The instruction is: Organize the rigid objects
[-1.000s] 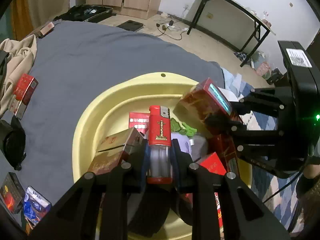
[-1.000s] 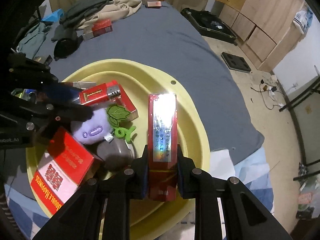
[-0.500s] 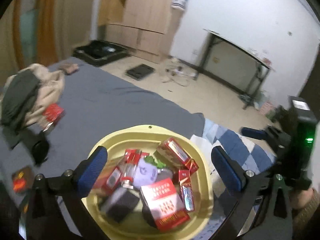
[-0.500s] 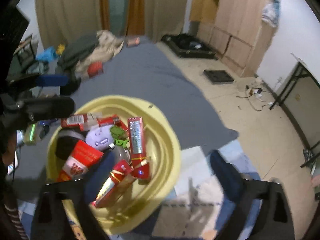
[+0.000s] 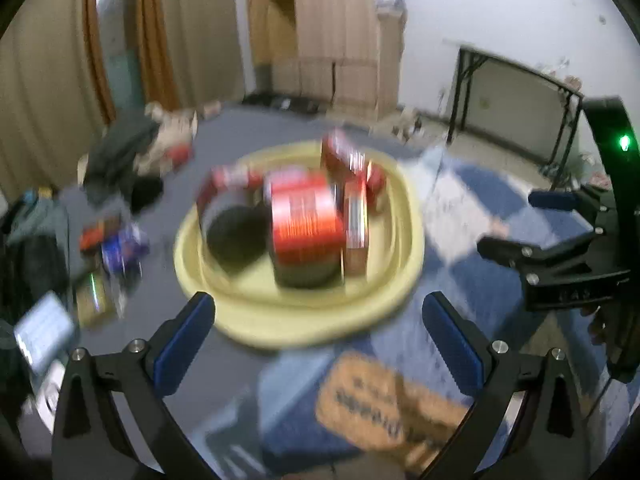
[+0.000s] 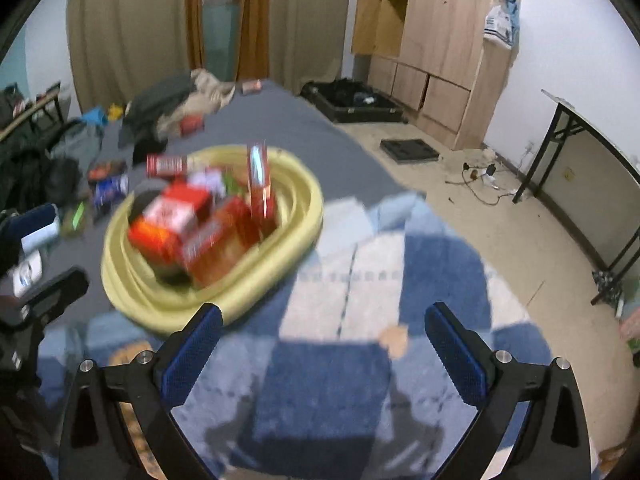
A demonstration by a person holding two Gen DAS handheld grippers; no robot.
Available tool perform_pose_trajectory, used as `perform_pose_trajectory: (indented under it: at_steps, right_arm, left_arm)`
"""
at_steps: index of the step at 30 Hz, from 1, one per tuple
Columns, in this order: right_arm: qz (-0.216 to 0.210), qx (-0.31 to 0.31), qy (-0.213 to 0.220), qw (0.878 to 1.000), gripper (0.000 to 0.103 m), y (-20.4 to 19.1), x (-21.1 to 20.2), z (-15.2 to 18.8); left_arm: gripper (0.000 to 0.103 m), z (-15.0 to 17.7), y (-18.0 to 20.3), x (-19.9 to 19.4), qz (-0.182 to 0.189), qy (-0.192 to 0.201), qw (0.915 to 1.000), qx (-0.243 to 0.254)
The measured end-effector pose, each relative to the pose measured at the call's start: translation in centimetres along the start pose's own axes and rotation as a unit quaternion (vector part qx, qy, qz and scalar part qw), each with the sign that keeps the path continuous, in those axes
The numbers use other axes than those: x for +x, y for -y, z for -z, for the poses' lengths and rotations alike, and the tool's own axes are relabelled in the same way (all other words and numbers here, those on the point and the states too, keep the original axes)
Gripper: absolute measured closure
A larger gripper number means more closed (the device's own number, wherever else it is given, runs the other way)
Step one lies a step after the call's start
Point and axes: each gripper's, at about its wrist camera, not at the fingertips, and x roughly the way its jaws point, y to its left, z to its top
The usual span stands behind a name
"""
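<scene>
Here, the left gripper [image 5: 318, 332] and the right gripper [image 6: 324, 338] both stand spread wide with nothing between their blue pads, each held on the near side of the yellow basin [image 5: 404, 276]. The basin rests on the grey bedcover [image 6: 280, 128], its near edge at a blue-and-white checked blanket [image 6: 440, 272], and holds a blurred heap of red boxes [image 5: 306, 220]. More small packs [image 5: 114, 244] lie on the cover left of the basin.
</scene>
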Motion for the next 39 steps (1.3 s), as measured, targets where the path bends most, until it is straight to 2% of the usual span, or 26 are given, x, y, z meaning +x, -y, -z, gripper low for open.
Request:
perform_pose_trajectory:
  at_steps: [5, 11, 13, 17, 20, 23, 29, 39]
  right_arm:
    - [-0.007, 0.008, 0.012, 1.0, 0.0, -0.9, 2.2, 2.3]
    - [-0.013, -0.001, 0.025, 1.0, 0.0, 0.2, 4.3, 2.5]
    - [-0.017, -0.006, 0.017, 1.0, 0.0, 0.2, 5.5, 2.5]
    - [-0.025, -0.023, -0.018, 0.999, 0.0, -0.3, 8.2, 3.1]
    - [-0.015, -0.033, -0.027, 0.999, 0.0, -0.7, 9.2, 2.7]
    - [-0.026, -0.021, -0.031, 0.999, 0.0, -0.2, 9.8, 2.5]
    - [-0.019, -0.021, -0.033, 0.999, 0.0, -0.3, 10.2, 2.4]
    - [-0.017, -0.024, -0.035, 0.999, 0.0, -0.5, 9.9, 2.6]
  left_arm:
    - [0.0, 3.0, 0.2, 3.8, -0.031, -0.05, 0.9978, -0.032]
    - [0.0, 4.3, 0.0, 7.0, -0.024, -0.05, 0.996, -0.07]
    - [0.0, 4.4, -0.5, 8.0, -0.025, -0.06, 0.9936, -0.093]
    - [0.0, 3.7, -0.7, 8.7, -0.031, -0.054, 0.991, -0.118]
    - [0.0, 3.5, -0.5, 9.2, -0.047, -0.057, 0.9897, -0.122]
    - [0.0, 3.5, -0.2, 9.4, -0.058, -0.061, 0.9898, -0.115]
    - [0.0, 3.5, 0.0, 9.2, -0.065, -0.062, 0.9897, -0.111]
    - [0.0, 3.5, -0.6, 9.2, -0.057, -0.062, 0.9896, -0.117]
